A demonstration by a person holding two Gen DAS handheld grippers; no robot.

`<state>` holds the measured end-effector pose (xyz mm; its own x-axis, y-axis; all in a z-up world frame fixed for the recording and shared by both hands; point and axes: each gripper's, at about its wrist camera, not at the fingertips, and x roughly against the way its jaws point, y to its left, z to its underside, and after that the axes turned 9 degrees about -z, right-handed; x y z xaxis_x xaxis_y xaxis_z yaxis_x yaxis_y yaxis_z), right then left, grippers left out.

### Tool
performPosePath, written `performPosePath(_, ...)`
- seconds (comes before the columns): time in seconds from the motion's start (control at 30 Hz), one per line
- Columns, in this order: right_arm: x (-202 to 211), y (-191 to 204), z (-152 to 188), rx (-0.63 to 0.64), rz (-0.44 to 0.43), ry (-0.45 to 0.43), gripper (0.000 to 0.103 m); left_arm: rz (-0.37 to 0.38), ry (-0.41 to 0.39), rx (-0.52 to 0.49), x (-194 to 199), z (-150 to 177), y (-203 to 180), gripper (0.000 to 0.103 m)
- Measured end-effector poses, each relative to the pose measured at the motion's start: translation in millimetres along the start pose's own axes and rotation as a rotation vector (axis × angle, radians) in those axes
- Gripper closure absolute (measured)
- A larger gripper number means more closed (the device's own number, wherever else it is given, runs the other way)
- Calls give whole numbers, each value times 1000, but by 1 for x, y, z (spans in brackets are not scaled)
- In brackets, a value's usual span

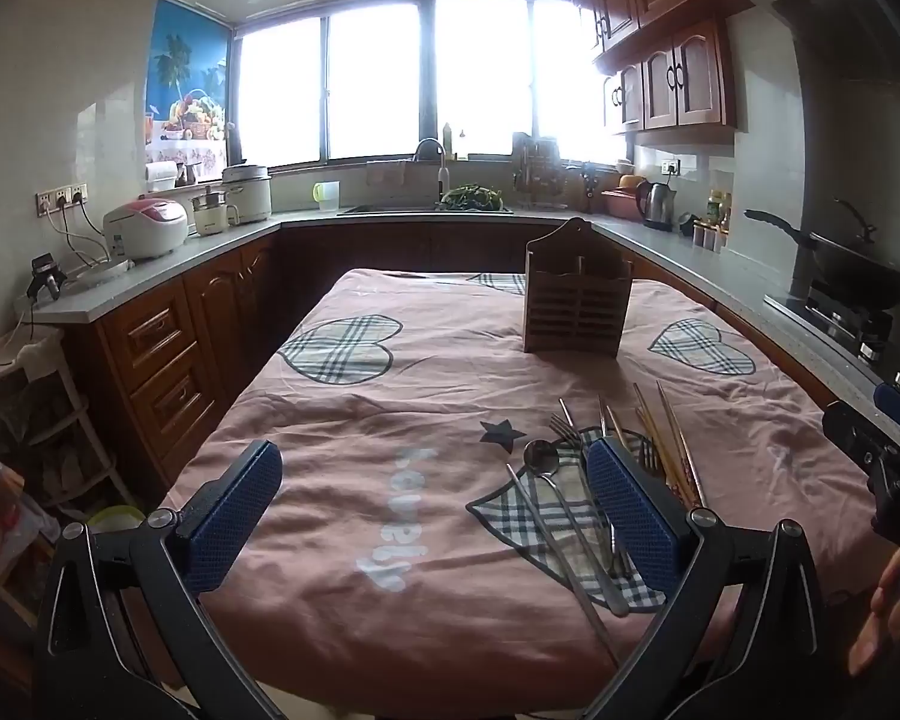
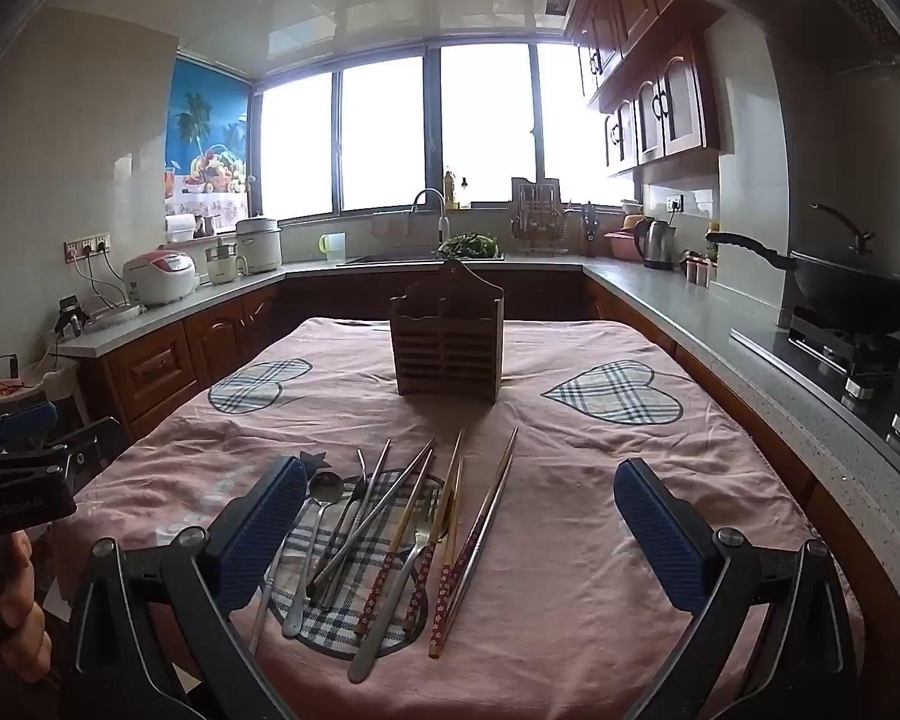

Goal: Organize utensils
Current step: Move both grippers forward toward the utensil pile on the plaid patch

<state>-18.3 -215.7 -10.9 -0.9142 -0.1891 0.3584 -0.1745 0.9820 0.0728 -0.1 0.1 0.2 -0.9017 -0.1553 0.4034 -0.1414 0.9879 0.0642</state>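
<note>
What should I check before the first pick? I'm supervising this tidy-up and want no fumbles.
1. Left gripper jaws open and holding nothing: ok.
2. Right gripper jaws open and holding nothing: ok.
3. Wooden utensil holder upright on the tablecloth: ok.
4. Holder compartments free of contents: cannot tell, the inside is hidden.
5. Utensils separated for a clean single pick: not ok; the spoon, fork, metal chopsticks and wooden chopsticks overlap in one pile.
6. Open path between pile and holder: ok.
</note>
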Motion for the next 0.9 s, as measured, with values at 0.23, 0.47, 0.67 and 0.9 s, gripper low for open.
performPosePath(0.23,2,-1,0,-3,-1,-2,0,4,-4,-6,1,-2,1,0)
performPosePath(0.47,3,-2,0,-6,-4,-7,0,2,-2,-9,3,-1,0,0)
performPosePath(0.67,3,-2,-1,-8,-6,-4,0,4,0,-8,1,0,-2,0)
performPosePath(0.9,3,-2,-2,-5,-7,-6,0,2,3,-10,1,1,-2,0)
